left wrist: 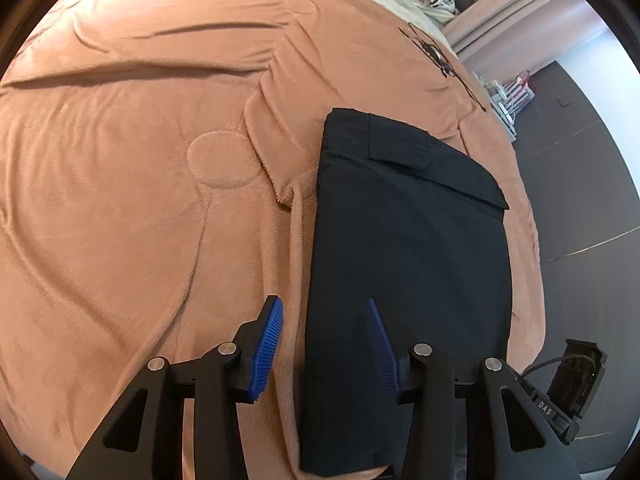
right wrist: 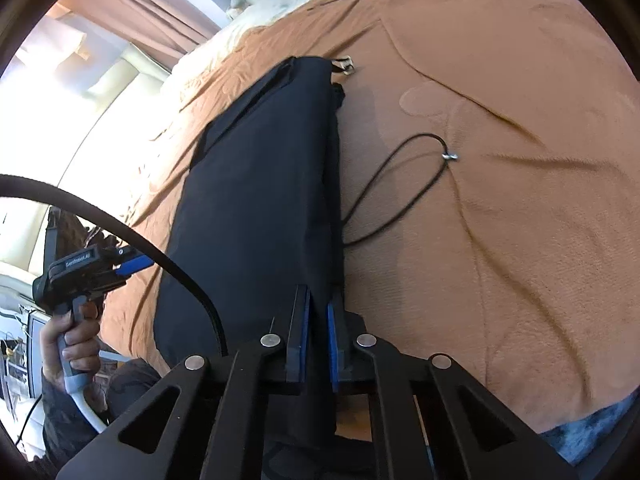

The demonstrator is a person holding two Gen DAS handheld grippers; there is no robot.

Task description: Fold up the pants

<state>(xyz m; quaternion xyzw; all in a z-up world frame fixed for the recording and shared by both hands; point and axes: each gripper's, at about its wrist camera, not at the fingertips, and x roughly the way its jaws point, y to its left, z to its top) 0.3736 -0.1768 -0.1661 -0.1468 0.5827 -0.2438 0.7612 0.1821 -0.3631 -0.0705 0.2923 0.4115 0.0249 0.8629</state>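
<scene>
Right gripper (right wrist: 318, 308) clamped on the near edge of the pants (right wrist: 256, 184), which stretch away ahead on the blanket (right wrist: 500, 240). Left gripper (left wrist: 324, 312) jaws apart, straddling the pants' left edge, not pinching.

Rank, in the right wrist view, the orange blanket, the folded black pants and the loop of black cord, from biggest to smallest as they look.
1. Orange blanket, filling most of the view.
2. Folded black pants, a long strip down the middle.
3. Loop of black cord, thin, beside the pants.
No close calls.
</scene>
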